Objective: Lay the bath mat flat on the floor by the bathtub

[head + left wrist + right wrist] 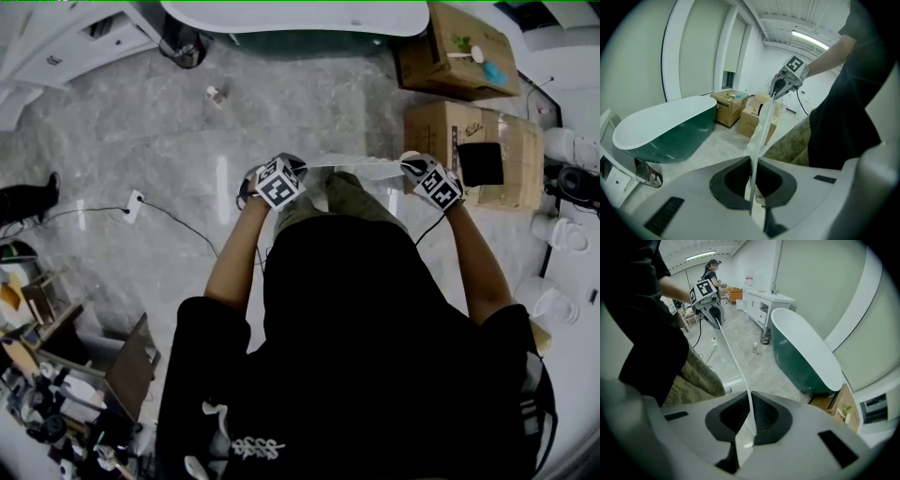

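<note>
The thin white bath mat (354,166) spans edge-up, its long axis running from the left gripper (752,185) to the right gripper (749,420), both clamped on its ends.

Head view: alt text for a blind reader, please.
Seen from above, a person holds a white mat stretched between the left claw and right claw, both shut on its edge. The tub lies ahead across the floor, cardboard boxes to its right.

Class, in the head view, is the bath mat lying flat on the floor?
No, the bath mat hangs stretched between the left hand-held gripper and the right hand-held gripper.
</note>
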A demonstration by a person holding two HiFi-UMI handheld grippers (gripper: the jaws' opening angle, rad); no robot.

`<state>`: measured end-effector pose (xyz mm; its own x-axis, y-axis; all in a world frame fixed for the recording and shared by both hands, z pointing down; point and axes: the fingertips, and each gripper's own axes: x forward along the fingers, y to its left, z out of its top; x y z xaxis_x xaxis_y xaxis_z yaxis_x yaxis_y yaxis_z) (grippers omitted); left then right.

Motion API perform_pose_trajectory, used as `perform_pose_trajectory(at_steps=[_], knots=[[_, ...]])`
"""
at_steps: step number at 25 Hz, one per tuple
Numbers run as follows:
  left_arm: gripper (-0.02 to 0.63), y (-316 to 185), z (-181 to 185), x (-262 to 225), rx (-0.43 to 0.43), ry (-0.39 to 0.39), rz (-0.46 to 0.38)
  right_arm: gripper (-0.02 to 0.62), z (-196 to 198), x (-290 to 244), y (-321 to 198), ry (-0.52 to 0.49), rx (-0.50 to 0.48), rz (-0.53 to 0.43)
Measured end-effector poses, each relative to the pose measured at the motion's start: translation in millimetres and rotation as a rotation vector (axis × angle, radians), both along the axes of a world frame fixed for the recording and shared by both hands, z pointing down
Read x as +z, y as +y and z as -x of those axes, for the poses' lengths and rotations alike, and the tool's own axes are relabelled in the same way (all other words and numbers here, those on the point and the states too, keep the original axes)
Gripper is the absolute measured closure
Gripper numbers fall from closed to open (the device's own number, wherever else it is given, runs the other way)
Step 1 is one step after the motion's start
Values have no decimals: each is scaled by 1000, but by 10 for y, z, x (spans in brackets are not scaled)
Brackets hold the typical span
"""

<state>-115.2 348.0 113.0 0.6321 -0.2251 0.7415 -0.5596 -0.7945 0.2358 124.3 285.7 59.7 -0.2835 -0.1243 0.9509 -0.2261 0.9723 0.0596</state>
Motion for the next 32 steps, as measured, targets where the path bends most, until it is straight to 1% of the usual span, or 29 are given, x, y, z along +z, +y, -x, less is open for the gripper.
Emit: perform_pose_trajectory(at_steps=[6,10,15,19,26,32], knots=[[583,-189,-60,-75,-25,-32,-31,566,-82,-49,-218,-56,44,-63],[582,-401,-104,-76,-35,-70,-33,566,-162,26,-436,-100,60,-66],[583,-847,-179,-129,-40,-116,-11,566,-259,112,-924,-162,86,-41],[582,-1190,-340,-200,-6,-160,-2,566,-420,154,-1291,-195,78,-27],[583,-1822,-639,-195,-6,-196,49,566,-727,213,-1880,-229,55,-24],[583,-2249,-857,-262,-10,-219,75,566,-945,196,-2338,-260,54,-24]])
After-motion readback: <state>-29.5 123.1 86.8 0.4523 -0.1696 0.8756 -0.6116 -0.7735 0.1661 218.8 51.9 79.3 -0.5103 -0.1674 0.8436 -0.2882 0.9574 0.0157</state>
